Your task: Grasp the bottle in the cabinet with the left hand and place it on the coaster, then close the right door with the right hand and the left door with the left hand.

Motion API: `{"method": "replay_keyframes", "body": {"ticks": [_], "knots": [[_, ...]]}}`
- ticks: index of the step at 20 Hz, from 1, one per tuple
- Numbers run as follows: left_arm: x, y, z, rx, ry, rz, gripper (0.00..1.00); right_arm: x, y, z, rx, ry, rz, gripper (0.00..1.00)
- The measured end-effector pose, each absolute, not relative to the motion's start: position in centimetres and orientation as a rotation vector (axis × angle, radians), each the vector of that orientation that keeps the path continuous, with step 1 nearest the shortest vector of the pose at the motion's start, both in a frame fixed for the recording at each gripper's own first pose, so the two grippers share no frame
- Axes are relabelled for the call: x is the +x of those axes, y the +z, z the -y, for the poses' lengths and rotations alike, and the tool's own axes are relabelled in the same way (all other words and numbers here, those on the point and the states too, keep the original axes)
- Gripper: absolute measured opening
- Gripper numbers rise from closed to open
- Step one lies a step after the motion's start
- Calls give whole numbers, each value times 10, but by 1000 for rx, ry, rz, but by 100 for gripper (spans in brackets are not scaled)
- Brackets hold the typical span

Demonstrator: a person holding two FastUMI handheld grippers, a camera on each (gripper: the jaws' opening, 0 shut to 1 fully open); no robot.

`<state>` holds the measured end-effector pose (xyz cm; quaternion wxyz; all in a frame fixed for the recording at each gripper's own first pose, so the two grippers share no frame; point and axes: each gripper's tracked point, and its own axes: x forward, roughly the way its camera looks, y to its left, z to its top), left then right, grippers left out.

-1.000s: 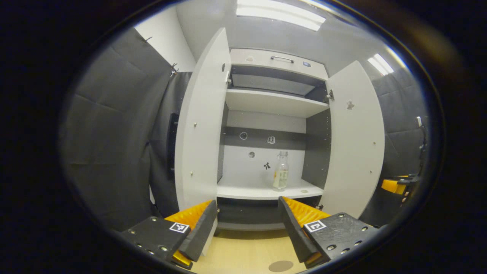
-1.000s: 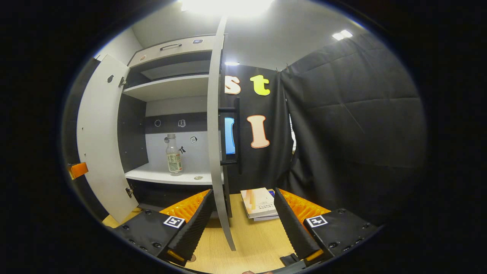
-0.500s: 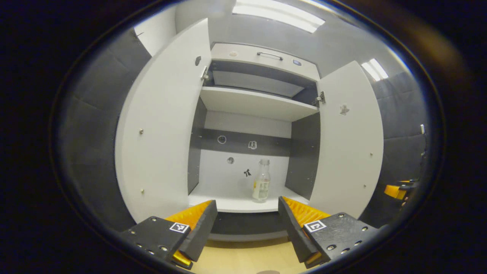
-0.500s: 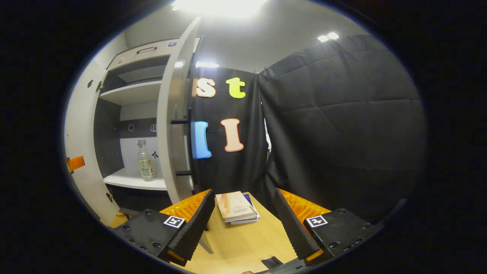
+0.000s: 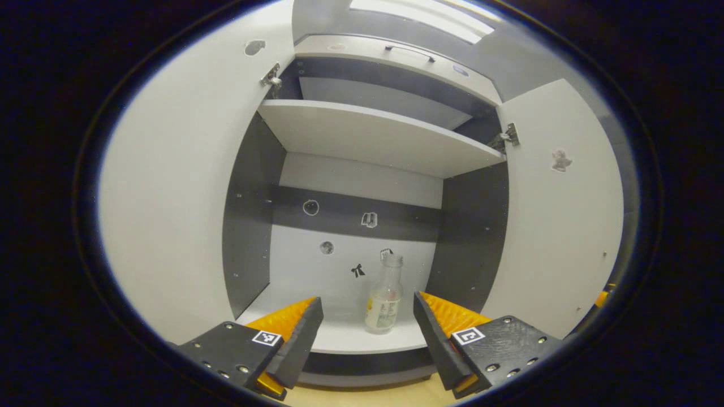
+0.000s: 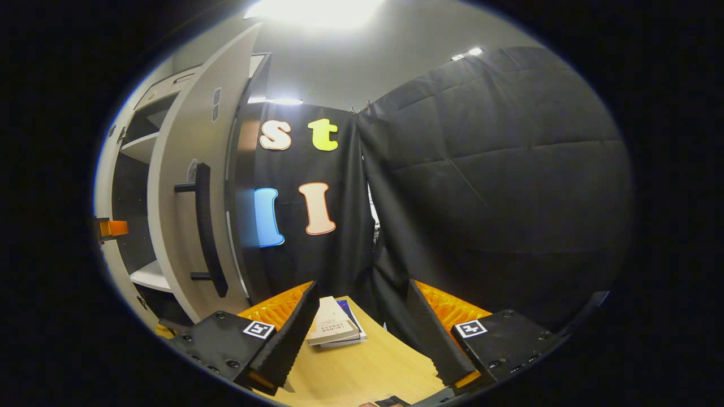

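i have the left gripper (image 5: 367, 333) pointed straight into the open cabinet (image 5: 362, 186), its jaws spread wide and holding nothing. the bottle (image 5: 384, 299) stands upright on the lower shelf (image 5: 345, 339), toward the right side, and in the left gripper view it sits in the gap between my two fingers but farther in, touching neither. the left door (image 5: 175, 198) and the right door (image 5: 560, 226) both stand swung out on either side of the opening, and an upper shelf (image 5: 373, 135) runs across above the bottle.

my right gripper (image 6: 359, 333) hangs off to the side of the cabinet, jaws also released and empty, over the wooden surface (image 6: 367, 373). in the right gripper view i see the outer face of the right door (image 6: 186, 198) with its black handle (image 6: 206, 237), well ahead of the fingers and to their left. a small stack of books (image 6: 334, 330) lies on the surface between the fingers, near the black cloth wall (image 6: 481, 186). an orange bit of the left gripper (image 6: 113, 228) peeks past the door's edge.
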<state>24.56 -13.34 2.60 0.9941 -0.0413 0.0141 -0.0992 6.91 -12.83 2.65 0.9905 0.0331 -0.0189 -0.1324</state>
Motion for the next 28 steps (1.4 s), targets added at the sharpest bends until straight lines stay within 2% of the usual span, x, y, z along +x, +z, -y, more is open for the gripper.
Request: {"method": "replay_keyframes", "body": {"ticks": [1,2,8,9,10,13,14,18,21,22,23,25,27,28], "knots": [[260,26,138,-85,-204,-30,93,73,25,132,68,-270,37,96],[273,26,142,-78,-207,-29,93,77,23,137,68,-277,34,99],[337,19,176,-4,-242,-31,92,88,9,162,96,-332,21,100],[345,17,183,3,-253,-34,99,89,7,167,100,-344,19,100],[354,16,192,9,-263,-33,92,90,4,171,104,-355,17,99],[374,6,203,40,-268,-42,92,93,-2,184,113,-388,7,96],[380,2,206,49,-268,-47,91,95,-3,187,118,-394,5,99],[395,-11,211,67,-274,-73,92,103,-7,196,120,-408,-1,100],[402,-17,216,45,-288,-80,70,106,-7,197,111,-408,2,99],[404,-17,212,49,-278,-73,70,109,-7,198,109,-409,3,99],[401,-14,210,47,-275,-69,54,111,-7,197,111,-405,2,99],[398,-14,216,25,-291,-81,33,117,-8,195,115,-393,-1,99],[389,-14,214,45,-298,-88,37,120,-8,193,113,-380,1,100],[384,-8,209,62,-291,-76,30,120,-8,190,113,-368,0,100]]}}
